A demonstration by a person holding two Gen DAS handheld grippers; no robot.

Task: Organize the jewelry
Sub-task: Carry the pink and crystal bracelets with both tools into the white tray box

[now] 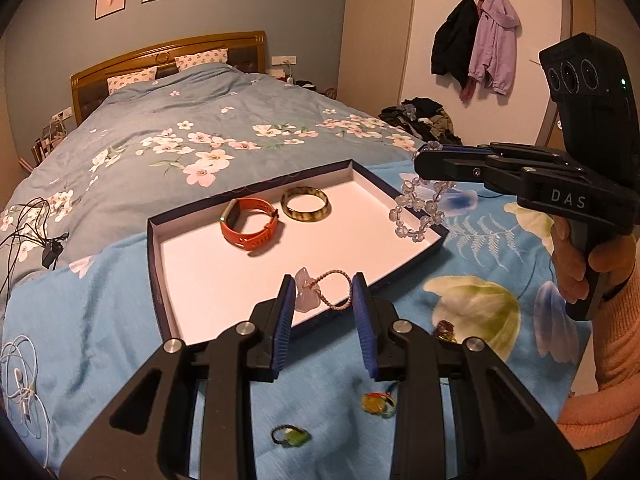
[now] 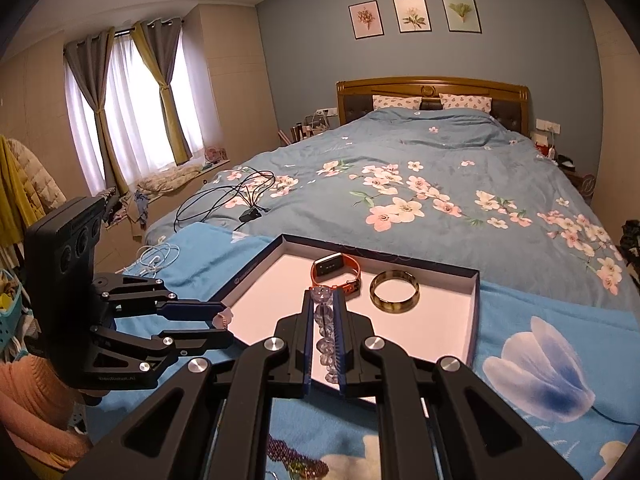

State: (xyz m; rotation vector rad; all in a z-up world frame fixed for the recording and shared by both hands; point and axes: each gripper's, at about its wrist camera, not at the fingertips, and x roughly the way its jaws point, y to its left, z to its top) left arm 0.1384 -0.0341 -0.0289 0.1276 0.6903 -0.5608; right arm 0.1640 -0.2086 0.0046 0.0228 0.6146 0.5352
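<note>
Right claw: our right gripper (image 2: 324, 332) is closed tight on a clear bead bracelet (image 1: 416, 212); its beads line up between the two blue pads and the rest of the loop hangs free below.
Why held so: pinching one part of the strand lets the loop dangle untangled, which we judge makes it easier to lower flat.
Left claw: our left gripper (image 1: 324, 308) is partly closed around a pale stone pendant (image 1: 306, 290) on a pink beaded cord (image 1: 334, 292). The pendant rests against the left pad and the cord touches the right one. We judge the pendant held, though the grip looks loose.
Tray: a shallow, white-lined box tray (image 1: 200, 280) with dark walls lies on a blue floral blanket (image 1: 100, 300) at the foot of the bed.
Where each piece is: the clear bracelet hangs over the tray's right rim, and the pendant hovers above its near edge.
Already inside: an orange watch (image 1: 248, 224) and an olive bangle (image 1: 305, 204) lie side by side near the far wall, leaving bare floor nearer us.
Still waiting: a green ring (image 1: 291, 437) and a yellow-and-red trinket (image 1: 378, 403) lie on the blanket beneath the left gripper, outside the tray.
Person: a hand (image 1: 580, 268) in a peach sleeve grips the right handle.
</note>
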